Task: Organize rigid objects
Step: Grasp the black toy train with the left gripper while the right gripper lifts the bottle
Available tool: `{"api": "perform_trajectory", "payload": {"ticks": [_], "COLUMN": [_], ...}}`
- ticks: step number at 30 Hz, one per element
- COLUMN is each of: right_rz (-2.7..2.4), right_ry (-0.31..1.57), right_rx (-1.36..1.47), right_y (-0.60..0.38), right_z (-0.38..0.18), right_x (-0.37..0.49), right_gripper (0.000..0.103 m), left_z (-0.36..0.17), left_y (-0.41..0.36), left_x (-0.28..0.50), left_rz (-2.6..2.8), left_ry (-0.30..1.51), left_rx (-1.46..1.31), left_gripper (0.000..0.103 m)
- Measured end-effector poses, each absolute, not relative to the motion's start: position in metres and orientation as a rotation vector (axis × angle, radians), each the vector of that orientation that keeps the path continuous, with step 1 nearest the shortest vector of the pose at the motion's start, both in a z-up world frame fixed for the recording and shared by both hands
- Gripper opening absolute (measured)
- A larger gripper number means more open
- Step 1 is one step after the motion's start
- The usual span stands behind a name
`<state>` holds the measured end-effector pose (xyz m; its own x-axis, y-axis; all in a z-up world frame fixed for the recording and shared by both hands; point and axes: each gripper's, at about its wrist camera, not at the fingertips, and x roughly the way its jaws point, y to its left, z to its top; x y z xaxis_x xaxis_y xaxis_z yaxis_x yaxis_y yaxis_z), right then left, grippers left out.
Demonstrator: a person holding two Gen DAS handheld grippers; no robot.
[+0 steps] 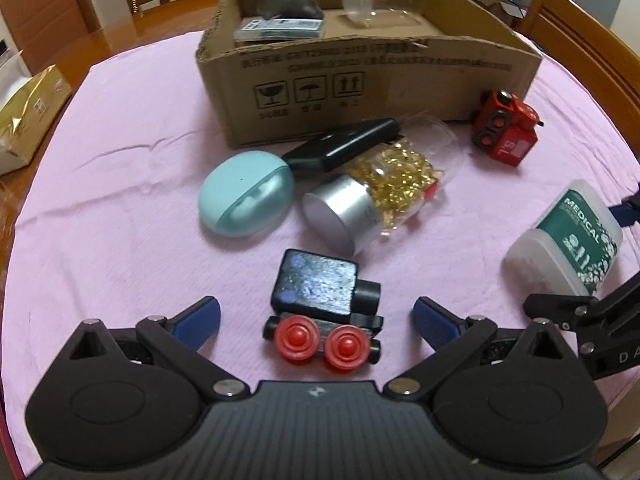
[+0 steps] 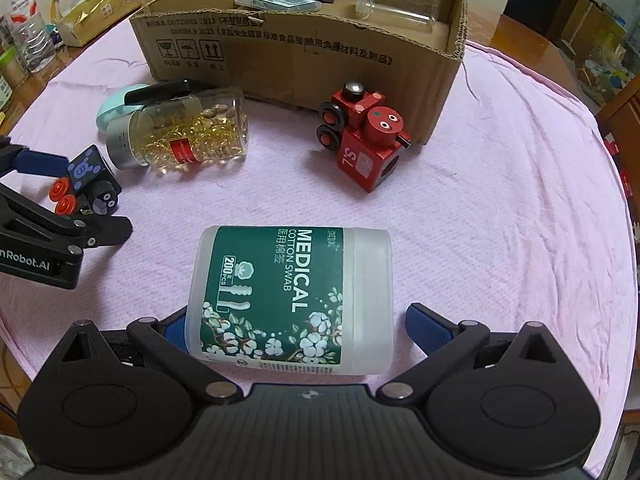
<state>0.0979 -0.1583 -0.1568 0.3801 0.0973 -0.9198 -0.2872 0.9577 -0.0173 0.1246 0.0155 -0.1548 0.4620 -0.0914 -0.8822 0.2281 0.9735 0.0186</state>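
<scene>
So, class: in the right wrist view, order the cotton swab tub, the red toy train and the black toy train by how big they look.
1. cotton swab tub, though it is nearest the camera.
2. red toy train.
3. black toy train, partly hidden by the left claw.

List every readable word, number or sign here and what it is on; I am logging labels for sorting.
"MEDICAL COTTON SWAB", "200 PCS": cotton swab tub, lying between the open right tool fingers.
"nRobot.AI", cut off: left tool.
"SL" or "75", sideways: red toy train.
Fragile, umbrella and this-way-up signs, plus "2013" and "2023": cardboard box; its Chinese lines are too small to transcribe reliably.
Flat pack label inside the box: blurred.
</scene>
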Motion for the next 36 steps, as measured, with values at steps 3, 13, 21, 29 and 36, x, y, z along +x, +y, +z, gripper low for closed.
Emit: {"api": "perform_trajectory", "payload": {"ticks": [3, 13, 21, 29, 36], "right_rz": [0.257, 0.217, 0.182, 0.171, 0.191], "right_ry": [1.151, 1.136, 1.143, 1.186, 1.200], "right_rx": [-0.191, -0.161, -0.141, -0.121, -0.146], "right_y": [-0.158, -0.157, -0.155, -0.152, -0.148], "right_z": [-0.157, -0.157, -0.158, -0.152, -0.141], "right_x": [0.098, 0.094, 0.094, 0.109, 0.118], "right_gripper": [0.103, 0.103, 0.103, 0.103, 0.097], "left_z": [-0.153, -0.147, -0.146, -0.145, -0.143], "left_y": [0.014, 0.015, 0.018, 0.019, 0.021], "left_x": [0.124, 0.119, 0.121, 0.122, 0.124], "left_rz": [-0.207, -0.331, -0.356, -0.343, -0.333], "left_ry": [1.080, 1.024, 1.032, 1.041, 1.058], "left_rx": [0.135, 0.203, 0.217, 0.211, 0.211], "left_gripper": [0.097, 0.073, 0.065, 0.060, 0.055]}}
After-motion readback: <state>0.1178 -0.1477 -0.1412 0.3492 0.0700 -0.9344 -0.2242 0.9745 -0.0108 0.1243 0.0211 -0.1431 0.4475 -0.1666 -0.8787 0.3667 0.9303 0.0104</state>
